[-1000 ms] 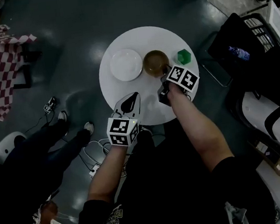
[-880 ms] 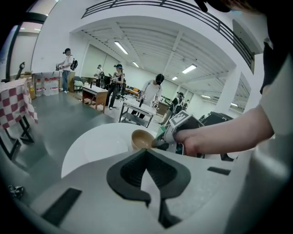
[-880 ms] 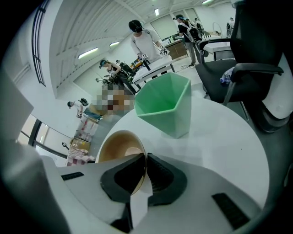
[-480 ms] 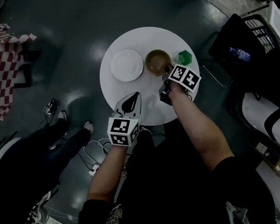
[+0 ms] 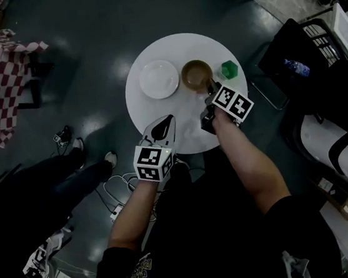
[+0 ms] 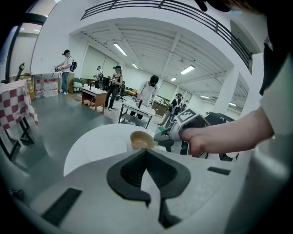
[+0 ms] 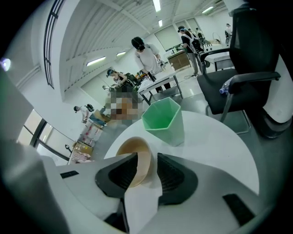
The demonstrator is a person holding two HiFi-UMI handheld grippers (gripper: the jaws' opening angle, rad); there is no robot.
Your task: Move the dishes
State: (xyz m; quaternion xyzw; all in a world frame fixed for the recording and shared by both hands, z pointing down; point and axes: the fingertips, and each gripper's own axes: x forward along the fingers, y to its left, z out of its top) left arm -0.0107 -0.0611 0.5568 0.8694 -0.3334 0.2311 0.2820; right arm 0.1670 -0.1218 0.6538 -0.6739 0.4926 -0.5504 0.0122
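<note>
Though just spread apart, straddled the near wall of the brown bowl (image 5: 196, 76) with the right gripper's (image 5: 208, 91) fingers, no longer pinching it. Judged the bowl set down on the table (image 5: 182, 131), just beside the white plate (image 5: 159, 79), with the green cup (image 5: 229, 69) near on the other side. Called for drawing back up along the wall, never sideways, to avoid dragging or tipping the rim. Held the left gripper's (image 5: 166, 119) fingers pressed together on nothing, above the near edge. Found bare table toward that edge, little room beside the cup, and a chair (image 5: 296, 57) beyond the right rim.
</note>
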